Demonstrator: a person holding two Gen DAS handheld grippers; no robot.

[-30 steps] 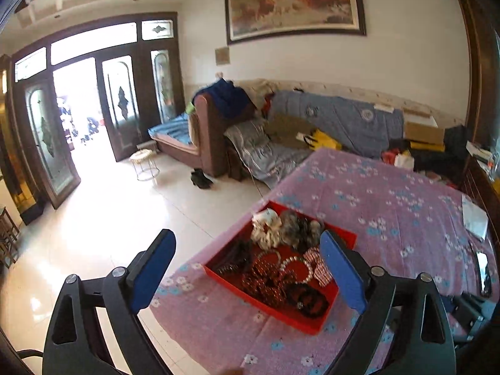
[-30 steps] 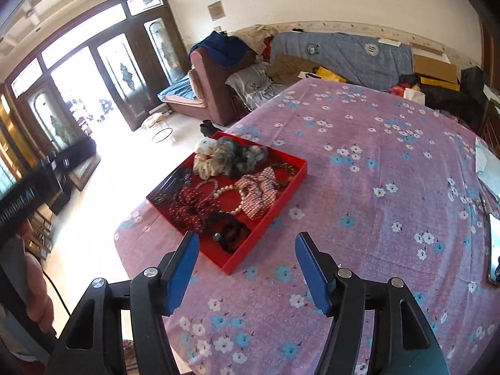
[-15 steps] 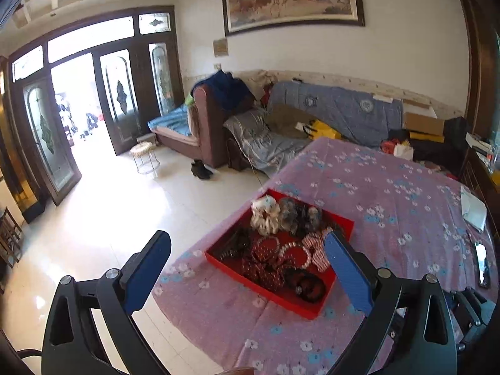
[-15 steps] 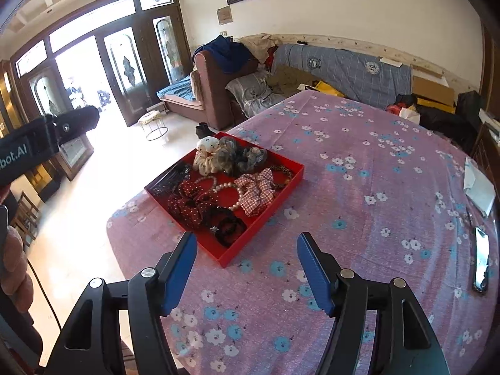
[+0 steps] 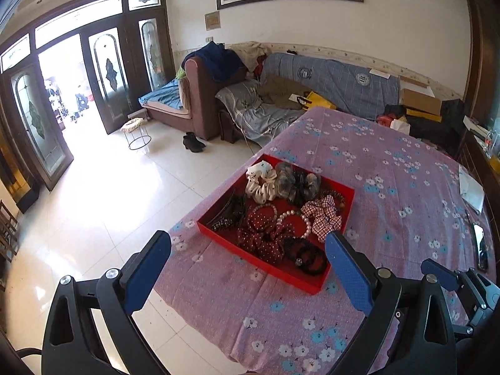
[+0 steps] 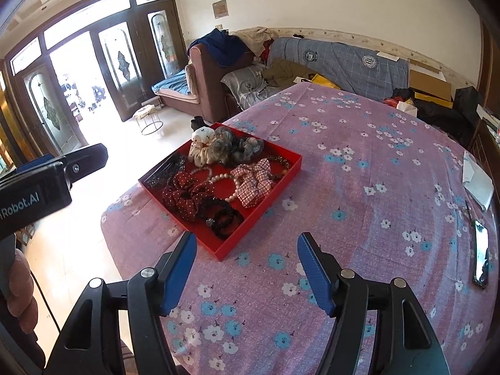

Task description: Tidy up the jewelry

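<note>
As both grippers draw back and up from where they were a second ago, the red tray (image 5: 339, 189) shrinks in both views and now sits well ahead of the fingertips, near the table's front-left edge on the flowered cloth (image 6: 359, 193). Scrunchies (image 6: 251, 182), a pearl bracelet (image 6: 218, 178) and black hair ties (image 6: 223, 214) lie jumbled inside it. The left gripper (image 5: 254, 268) and right gripper (image 6: 247, 273) both gape wide, holding nothing. Whether sorting lies ahead or is over, I cannot tell.
</note>
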